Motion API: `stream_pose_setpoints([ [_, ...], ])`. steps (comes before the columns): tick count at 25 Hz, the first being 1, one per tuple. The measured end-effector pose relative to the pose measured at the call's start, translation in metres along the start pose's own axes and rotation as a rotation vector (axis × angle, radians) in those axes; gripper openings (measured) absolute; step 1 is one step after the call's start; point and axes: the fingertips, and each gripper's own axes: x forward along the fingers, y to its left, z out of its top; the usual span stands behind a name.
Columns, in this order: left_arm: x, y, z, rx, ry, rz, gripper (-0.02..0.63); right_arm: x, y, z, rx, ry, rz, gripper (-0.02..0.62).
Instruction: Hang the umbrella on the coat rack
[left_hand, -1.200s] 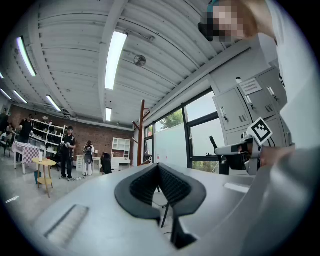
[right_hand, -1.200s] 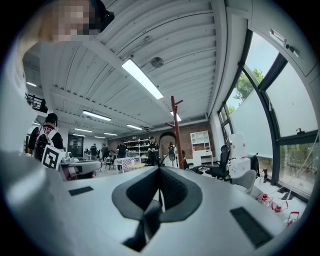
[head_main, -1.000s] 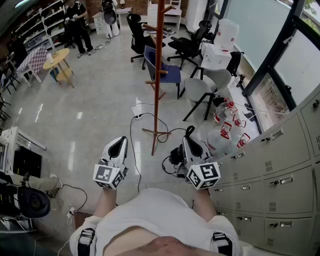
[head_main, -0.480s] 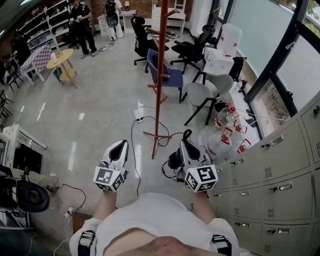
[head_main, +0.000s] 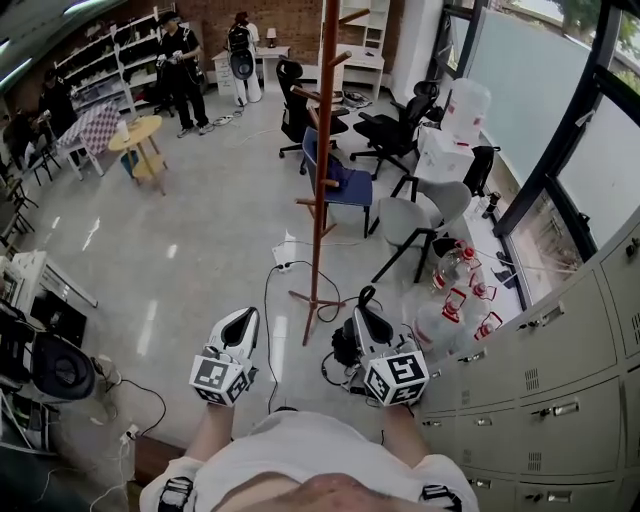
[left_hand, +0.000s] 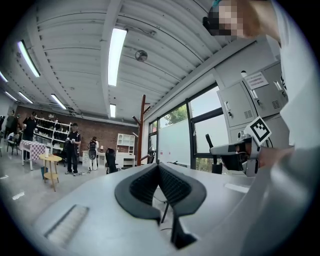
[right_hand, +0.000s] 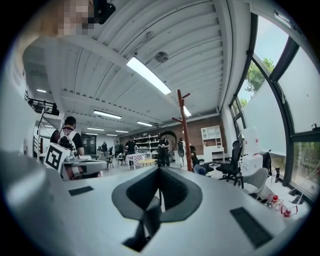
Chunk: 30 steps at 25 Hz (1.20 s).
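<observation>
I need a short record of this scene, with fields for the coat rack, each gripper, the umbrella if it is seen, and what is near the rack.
coat rack: red-brown pole, upright on the floor ahead of both grippers; pegs look bare
left gripper: jaws together, nothing between them
right gripper: jaws together
black thing: has a curved loop, shows beside the right gripper; perhaps the umbrella, cannot tell
near the rack: blue chair just behind it
people: standing far off by the shelves

Bright, even light from ceiling strips and windows — fisheye edges bend, floor glares faintly.
</observation>
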Motion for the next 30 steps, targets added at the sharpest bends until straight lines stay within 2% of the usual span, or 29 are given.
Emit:
stream_pose_setpoints([
  [7, 0.012, -0.006, 0.004, 0.017, -0.007, 0.006, 0.009, 0.012, -0.010, 0.001, -0.007, 0.003, 0.033, 0.009],
  [15, 0.059, 0.021, -0.007, -0.006, -0.008, -0.037, 0.009, 0.048, -0.030, 0.001, -0.020, 0.008, 0.011, 0.009],
  [21, 0.128, 0.075, -0.005, 0.001, -0.017, -0.115, 0.009, 0.106, -0.055, 0.006, -0.020, -0.013, -0.059, 0.011],
  [30, 0.226, 0.163, 0.020, 0.049, -0.054, -0.264, 0.009, 0.195, -0.088, 0.035, -0.033, -0.088, -0.220, 0.009],
])
